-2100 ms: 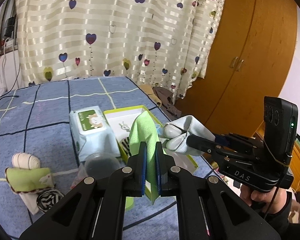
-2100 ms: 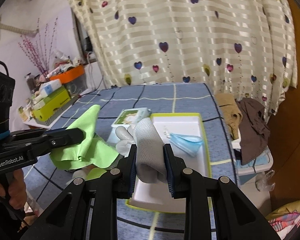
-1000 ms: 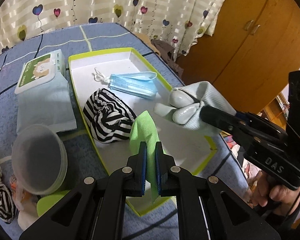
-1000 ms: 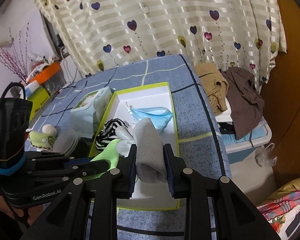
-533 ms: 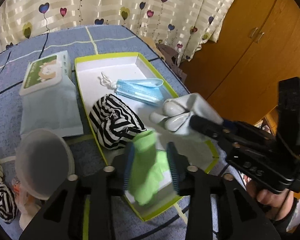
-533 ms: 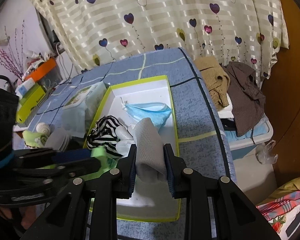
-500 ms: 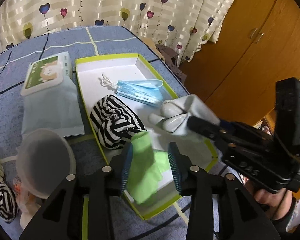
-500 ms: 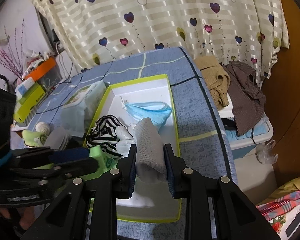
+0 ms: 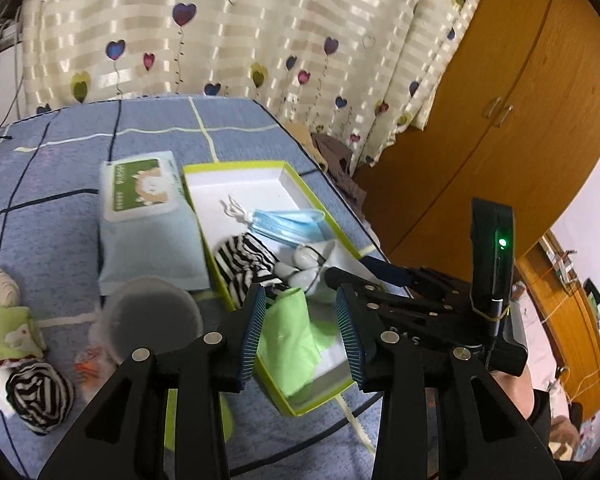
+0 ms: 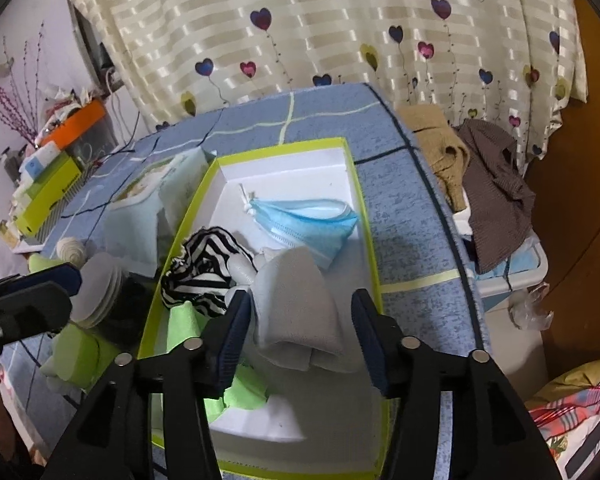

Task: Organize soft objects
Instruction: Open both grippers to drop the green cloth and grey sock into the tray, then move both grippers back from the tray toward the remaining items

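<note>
Soft green cloth [image 9: 296, 340] lies at 7 o'clock inside the tray [image 9: 342, 228], between the wide-open, empty left gripper [image 9: 302, 336], while the limp grey glove [image 10: 296, 308] beside it, under the open right gripper [image 10: 300, 332], seems light, best pinched on a fold.

Left gripper [image 9: 302, 334] spread wide, nothing between fingers [image 9: 254, 334]. Green cloth [image 9: 294, 346] lies crumpled in near end of lime-rimmed box [image 9: 236, 168]. Striped pouch [image 9: 246, 268] mid-box, blue face mask [image 9: 288, 226] beyond it, pale glove [image 9: 306, 264] beside pouch. Right gripper [image 9: 360, 276] reaches over box from right. Wipes pack [image 9: 148, 216] left of box on blue surface [image 9: 60, 168]. Translucent lid [image 9: 152, 322] near wipes pack.
</note>
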{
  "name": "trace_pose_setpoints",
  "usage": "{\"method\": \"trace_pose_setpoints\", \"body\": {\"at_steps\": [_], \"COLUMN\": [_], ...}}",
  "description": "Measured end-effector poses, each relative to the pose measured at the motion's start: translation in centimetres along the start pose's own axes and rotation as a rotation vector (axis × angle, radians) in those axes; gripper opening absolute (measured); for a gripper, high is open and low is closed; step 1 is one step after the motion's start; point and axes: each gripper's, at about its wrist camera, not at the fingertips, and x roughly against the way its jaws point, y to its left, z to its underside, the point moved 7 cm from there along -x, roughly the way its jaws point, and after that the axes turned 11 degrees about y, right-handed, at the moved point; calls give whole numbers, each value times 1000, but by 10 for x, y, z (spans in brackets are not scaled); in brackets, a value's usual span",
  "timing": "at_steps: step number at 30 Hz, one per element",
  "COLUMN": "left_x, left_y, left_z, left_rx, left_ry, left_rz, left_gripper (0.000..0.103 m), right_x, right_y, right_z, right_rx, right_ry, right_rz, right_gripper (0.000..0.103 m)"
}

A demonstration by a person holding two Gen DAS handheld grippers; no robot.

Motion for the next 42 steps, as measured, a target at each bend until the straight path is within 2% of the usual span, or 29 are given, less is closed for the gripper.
{"method": "trace_pose_setpoints", "body": {"at_steps": [7,9,24,42], "left_x": [24,29,73,92], "left_y": [14,18,55,99], "left_z": [9,13,50,78], "left_rx": [23,21,44,128], "left_ry": [-46,-54,-113,-112], "left_rz": [-13,-22,-89,-123], "left_gripper": [38,38,38,38], "right_x": [32,41,83,82], "right_y": [9,19,96,156], "right_z": [2,5,25,39], "right_rx": [3,15,119,220], "right_ry": [-46,-59,-93,-68], "right_rz": [40,39,6,-49], "right_gripper": [55,59,61,61]}}
